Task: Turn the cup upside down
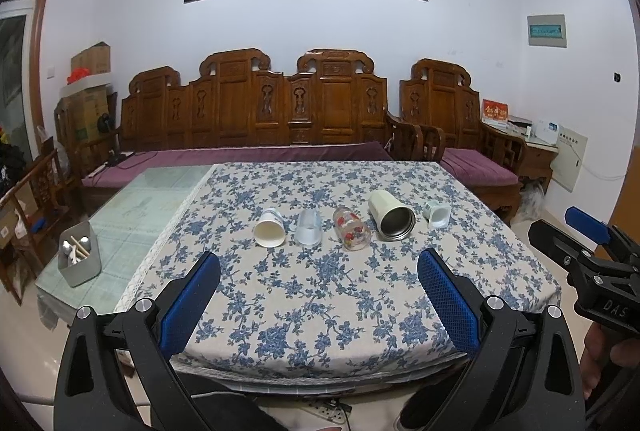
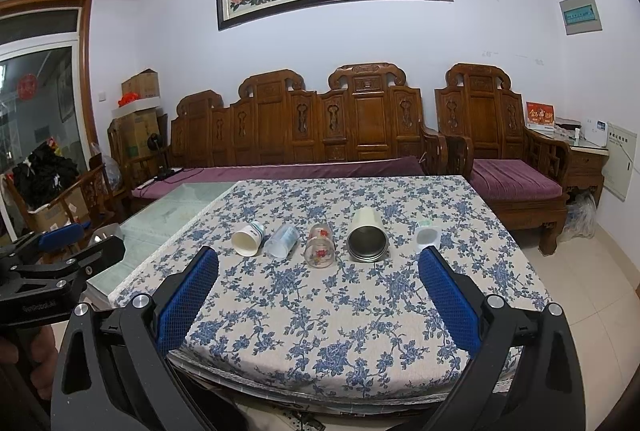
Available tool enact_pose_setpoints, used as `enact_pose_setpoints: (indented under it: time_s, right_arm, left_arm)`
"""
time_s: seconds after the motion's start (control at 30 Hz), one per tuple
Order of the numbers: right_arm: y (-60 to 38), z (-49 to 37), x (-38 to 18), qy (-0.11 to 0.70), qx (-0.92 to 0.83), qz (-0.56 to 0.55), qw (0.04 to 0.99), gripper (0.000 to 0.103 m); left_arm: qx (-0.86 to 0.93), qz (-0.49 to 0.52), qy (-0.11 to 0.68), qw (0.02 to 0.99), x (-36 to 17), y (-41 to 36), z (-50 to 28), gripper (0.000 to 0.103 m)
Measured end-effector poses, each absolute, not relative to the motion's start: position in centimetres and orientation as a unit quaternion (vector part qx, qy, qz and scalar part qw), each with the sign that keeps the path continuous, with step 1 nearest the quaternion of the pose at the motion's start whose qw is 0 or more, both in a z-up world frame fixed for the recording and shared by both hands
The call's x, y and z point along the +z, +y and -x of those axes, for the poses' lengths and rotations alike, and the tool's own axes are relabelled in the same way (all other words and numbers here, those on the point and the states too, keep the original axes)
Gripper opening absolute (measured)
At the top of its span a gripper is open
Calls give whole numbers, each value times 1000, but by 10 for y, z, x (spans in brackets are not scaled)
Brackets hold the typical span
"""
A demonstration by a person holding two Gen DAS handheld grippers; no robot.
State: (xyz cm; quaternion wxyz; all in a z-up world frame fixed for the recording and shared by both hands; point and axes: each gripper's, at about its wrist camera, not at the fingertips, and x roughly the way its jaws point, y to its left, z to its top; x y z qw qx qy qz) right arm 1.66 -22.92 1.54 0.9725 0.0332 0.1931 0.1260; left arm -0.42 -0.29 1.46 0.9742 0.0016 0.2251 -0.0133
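- hovering short of the near table edge, the left gripper (image 1: 318,273) had its blue pads spread wide on nothing, and the right gripper (image 2: 319,267) stood the same, wide apart and empty
- five cups lay on their sides in a row across the middle of the floral tablecloth (image 1: 320,311), mouths towards the cameras: a white paper cup (image 1: 270,229), a clear plastic cup (image 1: 308,228), a flowered glass (image 1: 352,233), a cream steel-lined tumbler (image 1: 391,215) and a small white cup (image 1: 437,215)
- the task did not say which cup came first, so that was a guess; the small white cup (image 2: 427,235) sat nearest the right gripper's line
- doing it well, by my read, meant closing across the body near the middle, lifting clear of the cloth, then turning the mouth down before setting it flat
- the paper and clear plastic cups looked soft, so a light squeeze seemed wise; the glass and tumbler looked slippery and prone to roll
- a grey utensil holder (image 1: 78,257) stood well off to the left on the bare glass
- hard to make out: the clear cup's rim against the pattern, and the print on the small cup
- the near table edge was cut off by both grippers' frames
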Motion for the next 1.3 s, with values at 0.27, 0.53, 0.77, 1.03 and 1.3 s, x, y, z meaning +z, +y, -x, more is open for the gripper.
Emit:
enact_pose_setpoints:
  time_s: [0.27,0.53,0.77,1.03,1.3]
  right_arm:
    - [-230,-15,27,191,127,-34,973,100]
    - [-230,-11,29,185,129,-35,974,100]
    - [-229,-10,28,184,129,-35,974,100]
    - [-229,-10,28,184,129,-35,974,100]
    - [-228,-9,28,185,129,-35,974,100]
  left_arm:
    - [-16,0,221,975,16,-4,7,95]
    - [-19,-1,213,977,19,-4,12,95]
    - [-18,-2,211,977,19,-6,14,95]
    - [-18,-2,210,977,18,-6,14,95]
    - [-20,-4,213,977,19,-7,16,95]
